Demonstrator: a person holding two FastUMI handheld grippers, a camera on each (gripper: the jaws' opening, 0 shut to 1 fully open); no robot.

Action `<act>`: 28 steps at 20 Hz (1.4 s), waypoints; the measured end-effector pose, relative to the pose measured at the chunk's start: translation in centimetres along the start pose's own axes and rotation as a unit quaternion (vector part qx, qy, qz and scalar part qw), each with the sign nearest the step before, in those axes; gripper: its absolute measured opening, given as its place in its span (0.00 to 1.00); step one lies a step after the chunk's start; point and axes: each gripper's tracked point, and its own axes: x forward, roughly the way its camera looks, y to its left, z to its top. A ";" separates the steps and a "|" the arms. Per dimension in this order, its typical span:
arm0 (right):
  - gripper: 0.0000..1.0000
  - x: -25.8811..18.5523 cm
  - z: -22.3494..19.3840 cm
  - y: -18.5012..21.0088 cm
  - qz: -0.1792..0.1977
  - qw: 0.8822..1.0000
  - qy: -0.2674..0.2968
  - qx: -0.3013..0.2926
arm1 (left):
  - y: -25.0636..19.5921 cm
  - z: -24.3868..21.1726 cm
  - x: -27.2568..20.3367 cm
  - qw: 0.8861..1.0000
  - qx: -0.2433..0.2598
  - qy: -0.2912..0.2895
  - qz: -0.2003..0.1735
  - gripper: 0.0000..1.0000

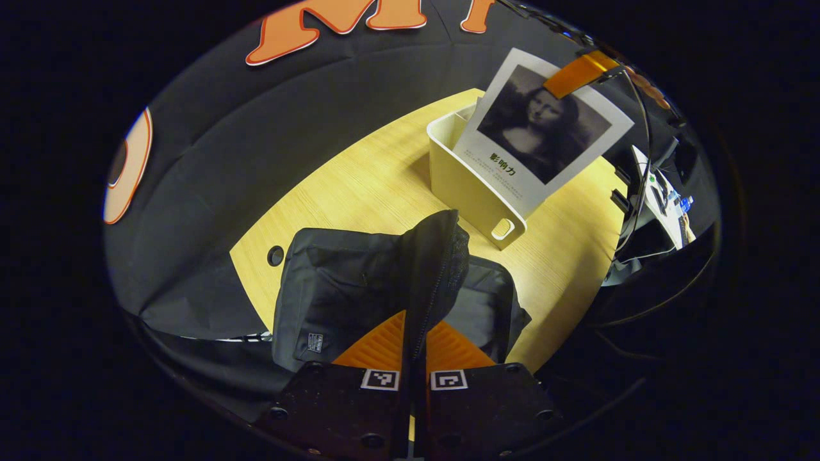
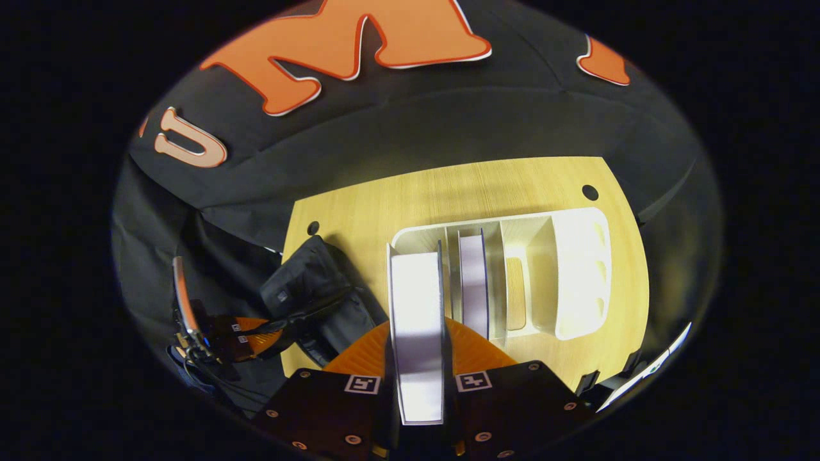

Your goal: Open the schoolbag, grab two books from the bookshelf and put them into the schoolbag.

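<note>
Both tongs clamp: left (image 1: 413, 358) schoolbag flap (image 1: 435, 269), right (image 2: 418, 378) book (image 2: 416, 320).

My left tongs (image 1: 413, 358) pinch the schoolbag (image 1: 346, 288) flap (image 1: 435, 262) upright on the tabletop (image 1: 359, 186); beyond, a book (image 1: 544, 131) hangs above the bookshelf (image 1: 464, 186)

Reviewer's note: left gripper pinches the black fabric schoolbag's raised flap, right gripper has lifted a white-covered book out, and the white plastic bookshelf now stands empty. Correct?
Not quite: the white plastic bookshelf isn't empty. The right gripper view shows another white book upright in a slot. The rest holds: left gripper pinches the black fabric schoolbag flap, right gripper grips the white-covered book.
</note>
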 end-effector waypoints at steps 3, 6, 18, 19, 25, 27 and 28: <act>0.28 -3.0 -0.5 0.7 0.026 0.999 -0.031 0.005 | -0.1 0.4 0.0 1.000 -0.009 -0.002 -0.001 0.04; 0.27 -4.5 -1.8 1.7 0.051 0.997 -0.055 0.021 | -0.2 0.6 0.0 1.000 -0.017 -0.009 -0.002 0.04; 0.25 1.0 -10.2 7.5 0.179 0.972 -0.055 0.143 | -1.4 1.7 -0.7 0.999 -0.031 -0.039 -0.010 0.04; 0.25 2.1 -10.5 8.1 0.188 0.969 -0.056 0.151 | -1.4 2.0 -0.6 0.998 -0.037 -0.045 -0.008 0.04; 0.25 7.9 -11.6 8.4 0.187 0.962 -0.066 0.190 | -2.5 2.3 -0.9 0.994 -0.074 -0.076 -0.004 0.04; 0.25 10.0 -11.5 9.1 0.196 0.953 -0.069 0.219 | -2.8 2.5 -0.9 0.994 -0.078 -0.082 -0.005 0.04; 0.25 11.1 -11.6 9.6 0.200 0.950 -0.069 0.231 | -3.0 2.5 -1.0 0.993 -0.078 -0.086 -0.008 0.04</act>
